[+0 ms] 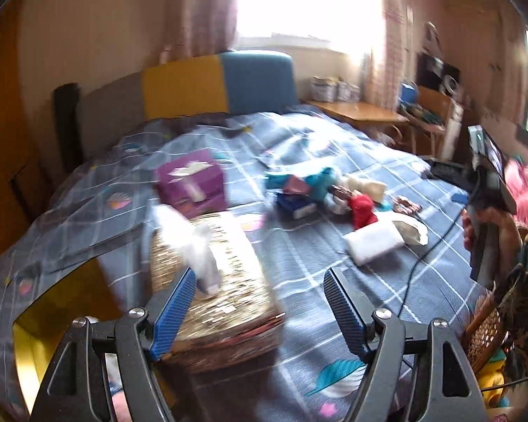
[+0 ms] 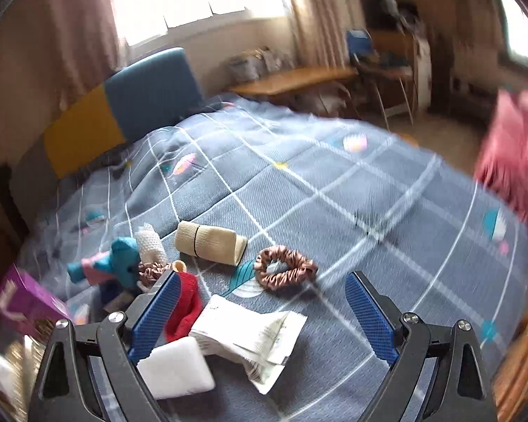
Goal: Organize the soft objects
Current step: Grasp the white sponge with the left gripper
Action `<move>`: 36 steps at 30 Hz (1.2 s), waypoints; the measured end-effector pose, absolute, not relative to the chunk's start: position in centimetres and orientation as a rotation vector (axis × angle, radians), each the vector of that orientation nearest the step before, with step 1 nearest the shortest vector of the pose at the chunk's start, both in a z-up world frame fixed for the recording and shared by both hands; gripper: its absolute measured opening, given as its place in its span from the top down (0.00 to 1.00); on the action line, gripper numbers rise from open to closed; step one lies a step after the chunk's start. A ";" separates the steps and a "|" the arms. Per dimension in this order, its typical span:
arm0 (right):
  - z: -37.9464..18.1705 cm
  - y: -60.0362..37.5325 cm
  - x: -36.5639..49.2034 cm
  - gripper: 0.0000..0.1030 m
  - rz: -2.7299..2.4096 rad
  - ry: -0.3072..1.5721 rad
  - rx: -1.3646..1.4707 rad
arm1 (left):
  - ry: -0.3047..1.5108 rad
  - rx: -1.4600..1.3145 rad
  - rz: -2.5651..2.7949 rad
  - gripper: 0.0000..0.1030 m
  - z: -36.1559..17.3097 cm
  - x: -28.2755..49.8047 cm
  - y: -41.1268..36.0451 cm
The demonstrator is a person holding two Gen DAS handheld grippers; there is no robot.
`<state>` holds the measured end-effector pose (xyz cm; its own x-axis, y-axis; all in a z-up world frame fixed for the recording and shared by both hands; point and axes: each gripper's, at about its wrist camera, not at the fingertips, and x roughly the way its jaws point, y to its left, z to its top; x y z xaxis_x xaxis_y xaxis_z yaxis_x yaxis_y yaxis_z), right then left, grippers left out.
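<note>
Soft items lie in a pile on the blue checked bedspread (image 2: 334, 183): a teal plush toy (image 2: 123, 258), a red knitted piece (image 2: 186, 302), a beige rolled bandage (image 2: 209, 242), a pink scrunchie (image 2: 285, 269), a white sponge block (image 2: 176, 369) and a white packet (image 2: 253, 334). The same pile (image 1: 334, 197) shows in the left wrist view. My left gripper (image 1: 260, 302) is open and empty above a woven basket (image 1: 211, 274) holding a white soft item (image 1: 197, 246). My right gripper (image 2: 260, 316) is open and empty, just over the packet and sponge.
A purple box (image 1: 192, 184) sits on the bed behind the basket. A black cable (image 1: 426, 256) runs across the bedspread. A headboard (image 1: 193, 84), wooden desk (image 1: 355, 110) and chair stand behind. A pink fluffy item (image 2: 514, 161) is at the right edge.
</note>
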<state>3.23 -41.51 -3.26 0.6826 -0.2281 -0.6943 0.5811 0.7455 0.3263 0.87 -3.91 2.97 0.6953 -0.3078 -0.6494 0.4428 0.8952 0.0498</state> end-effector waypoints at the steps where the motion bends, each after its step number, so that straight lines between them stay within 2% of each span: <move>1: -3.3 -41.6 3.2 0.08 -0.484 0.681 0.574 | 0.695 0.224 -0.444 0.26 2.6 1.3 -5.1; 9: -4.2 -41.2 3.5 0.08 -0.418 0.729 0.613 | 0.834 0.449 -0.594 0.26 -2.9 4.5 -15.0; 13: -4.8 -41.4 3.8 0.08 -0.405 0.745 0.648 | 0.851 0.564 -0.681 0.20 -5.6 5.6 -19.8; 17: -5.2 -42.0 3.5 0.08 -0.390 0.743 0.707 | 0.853 0.643 -0.737 0.19 -7.4 6.5 -23.4; 30: -6.9 -43.7 3.2 0.08 -0.345 0.763 0.886 | 0.914 0.746 -0.857 0.19 -10.8 9.9 -28.3; 32: -6.9 -43.9 3.1 0.08 -0.350 0.756 0.895 | 0.906 0.730 -0.861 0.23 -10.9 10.0 -28.3; 33: -6.9 -43.9 3.0 0.08 -0.355 0.753 0.898 | 0.913 0.713 -0.865 0.33 -11.0 10.1 -28.1; 36: -6.8 -44.2 2.7 0.08 -0.370 0.741 0.910 | 0.913 0.647 -0.833 0.39 -10.7 10.1 -27.0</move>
